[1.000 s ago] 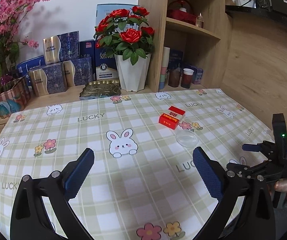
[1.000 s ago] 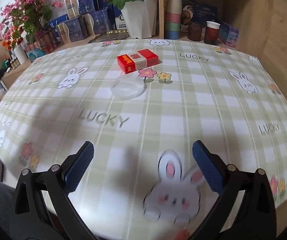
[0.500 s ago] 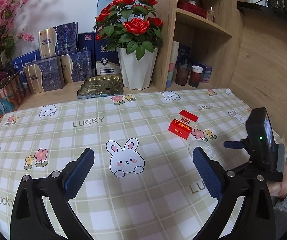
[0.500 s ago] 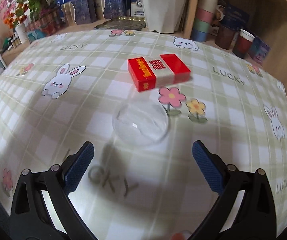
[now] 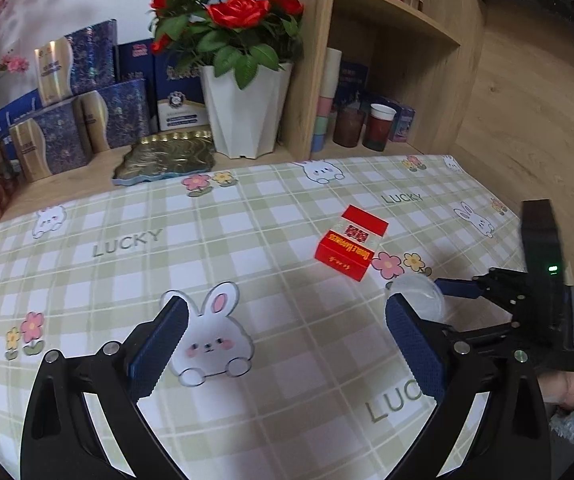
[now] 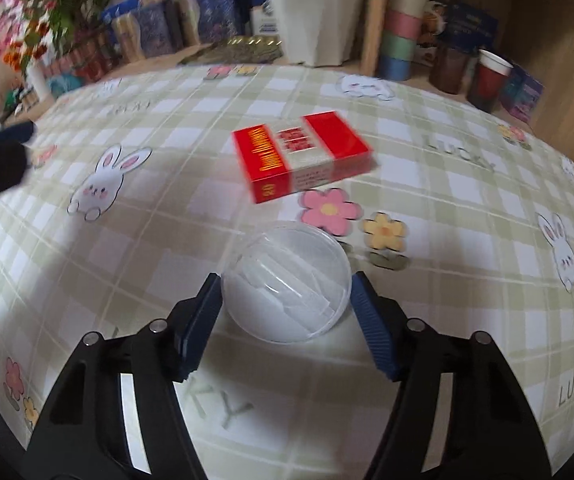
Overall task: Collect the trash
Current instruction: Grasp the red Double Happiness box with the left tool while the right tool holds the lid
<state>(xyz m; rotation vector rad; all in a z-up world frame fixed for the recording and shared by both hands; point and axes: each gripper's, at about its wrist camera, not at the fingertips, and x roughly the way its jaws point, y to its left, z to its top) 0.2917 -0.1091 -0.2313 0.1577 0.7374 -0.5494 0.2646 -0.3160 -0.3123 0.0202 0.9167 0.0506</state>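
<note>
Left wrist view: the left gripper is held above the checked tablecloth with its fingers spread wide and nothing between them, over a printed rabbit; it is judged to be kept in reserve while the other tool works. A red cigarette pack is seen lying flat beyond it, near the right fingertip, and just beside the pack a clear plastic lid, partly hidden by that finger. The right gripper is seen at the lid from the side, held by a hand in a grey sleeve. A white pot of red roses and gift boxes are ranged along the back ledge, well apart from the trash. Right wrist view: the lid is bracketed by the right gripper, a blue pad standing at each edge, seemingly touching; whether it is truly clamped cannot be told. The straddling placement is judged suited to pinching it across its width. The pack lies just beyond, untouched.
</note>
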